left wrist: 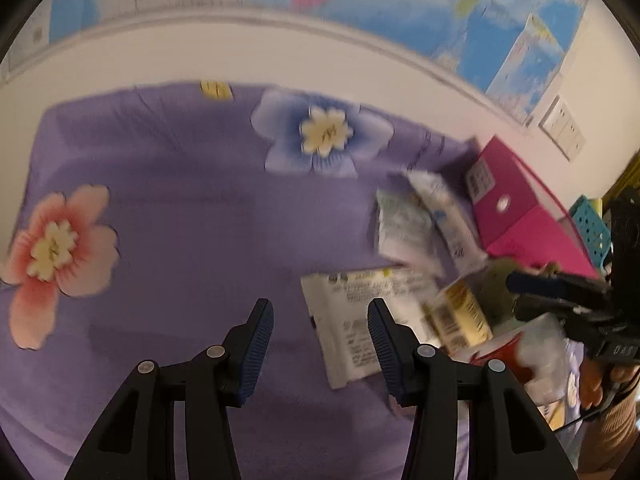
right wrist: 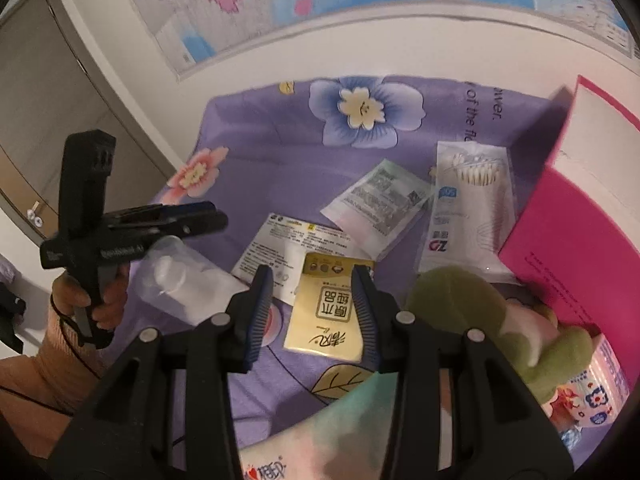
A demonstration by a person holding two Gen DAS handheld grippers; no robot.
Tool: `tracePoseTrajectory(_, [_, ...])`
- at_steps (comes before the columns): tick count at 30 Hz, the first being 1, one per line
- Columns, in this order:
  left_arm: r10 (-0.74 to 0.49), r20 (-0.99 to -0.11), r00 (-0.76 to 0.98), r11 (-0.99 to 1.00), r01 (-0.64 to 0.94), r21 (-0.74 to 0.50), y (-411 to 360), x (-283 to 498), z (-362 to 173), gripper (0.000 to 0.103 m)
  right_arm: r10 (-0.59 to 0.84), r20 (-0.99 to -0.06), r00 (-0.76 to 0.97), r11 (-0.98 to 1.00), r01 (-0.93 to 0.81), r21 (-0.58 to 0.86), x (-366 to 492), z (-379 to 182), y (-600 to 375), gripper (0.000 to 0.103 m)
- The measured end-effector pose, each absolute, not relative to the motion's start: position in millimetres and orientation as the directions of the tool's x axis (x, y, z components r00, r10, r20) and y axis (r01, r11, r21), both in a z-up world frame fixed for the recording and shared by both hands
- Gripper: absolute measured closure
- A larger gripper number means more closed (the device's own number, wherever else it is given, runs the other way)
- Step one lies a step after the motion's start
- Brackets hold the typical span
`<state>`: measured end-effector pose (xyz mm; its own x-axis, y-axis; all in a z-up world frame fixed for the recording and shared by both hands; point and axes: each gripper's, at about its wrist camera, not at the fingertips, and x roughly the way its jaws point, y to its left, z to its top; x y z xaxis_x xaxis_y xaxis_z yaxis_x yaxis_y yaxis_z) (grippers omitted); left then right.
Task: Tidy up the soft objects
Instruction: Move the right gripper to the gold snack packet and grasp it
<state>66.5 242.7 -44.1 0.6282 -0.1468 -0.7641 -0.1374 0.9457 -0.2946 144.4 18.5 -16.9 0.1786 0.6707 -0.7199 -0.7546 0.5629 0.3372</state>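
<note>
left gripper [left wrist: 320,320] jaws apart, empty, over the purple floral sheet [left wrist: 180,220]. right gripper [right wrist: 314,292] parted, nothing held, above the gold tissue pack [right wrist: 328,312]. white packets [right wrist: 384,204] and cotton swab bag [right wrist: 468,208] lie farther back; green plush toy [right wrist: 472,312] right, against the pink box [right wrist: 560,248].

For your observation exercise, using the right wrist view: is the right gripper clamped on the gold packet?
No. The right gripper hangs open above the gold packet, its blue pads apart and nothing pinched between them.
</note>
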Motion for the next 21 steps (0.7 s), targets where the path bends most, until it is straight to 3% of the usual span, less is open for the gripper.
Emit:
tracePoseTrajectory(9, [-0.177, -0.794, 0.582, 0.964, -0.06, -0.259, 225, 76, -62, 0.054, 0.552, -0.816, 0.174, 0.62, -0.74, 0.261, 150, -36, 39, 0.059])
tracePoseTrajectory(13, [-0.164, -0.814, 0.557, 0.97, -0.057, -0.235, 225, 81, -71, 0.053, 0.493, -0.855, 0.163, 0.637, -0.737, 0.227, 155, -48, 50, 0.051])
tracePoseTrajectory(21, [-0.173, -0.806, 0.566, 0.969, -0.048, -0.242, 228, 82, -71, 0.053, 0.487, -0.86, 0.155, 0.622, -0.753, 0.216, 156, -54, 59, 0.047])
